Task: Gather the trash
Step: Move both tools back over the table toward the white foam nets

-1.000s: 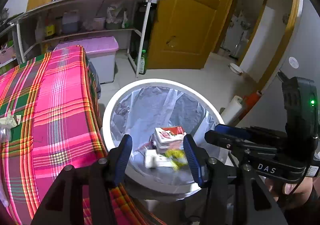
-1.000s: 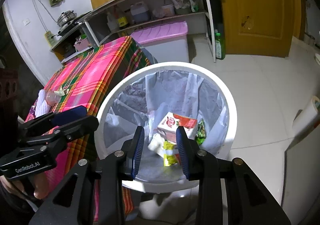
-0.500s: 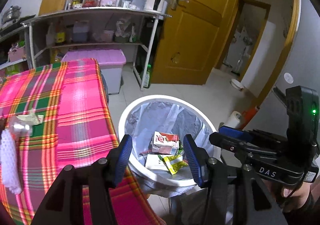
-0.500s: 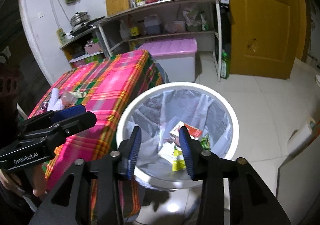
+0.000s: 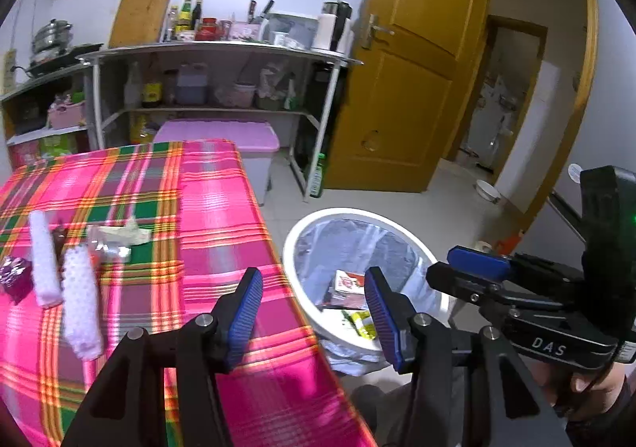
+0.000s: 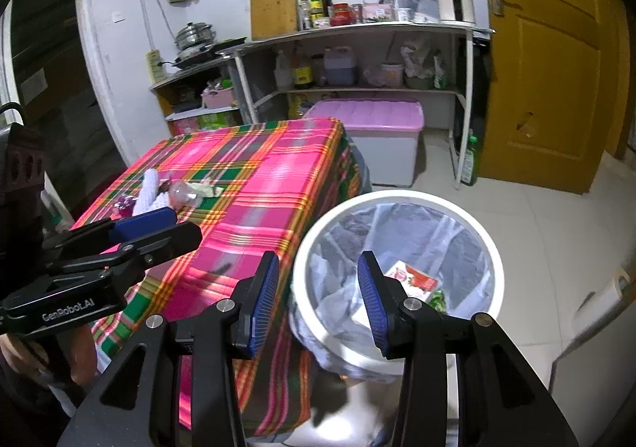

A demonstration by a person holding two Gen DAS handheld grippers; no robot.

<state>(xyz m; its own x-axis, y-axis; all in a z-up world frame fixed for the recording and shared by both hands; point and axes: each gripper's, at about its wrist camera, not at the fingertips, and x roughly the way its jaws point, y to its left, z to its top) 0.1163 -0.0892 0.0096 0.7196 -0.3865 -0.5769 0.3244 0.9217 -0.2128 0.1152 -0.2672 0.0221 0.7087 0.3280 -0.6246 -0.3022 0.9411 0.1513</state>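
- Trash pile (image 5: 79,248), with white foam sleeves and wrappers, lies on the plaid tabletop (image 5: 206,208), left of the bin.
- Left claw (image 5: 314,322): spread wide, holding nothing, over the tabletop edge beside the bin.
- White lined bin (image 6: 489,248) holds a red-and-white carton (image 6: 413,280).
- Right claw (image 6: 318,304): spread wide, holding nothing, over the bin's near-left rim.

Left hand-held gripper (image 5: 314,316) jaws apart, right hand-held gripper (image 6: 318,298) likewise, both empty
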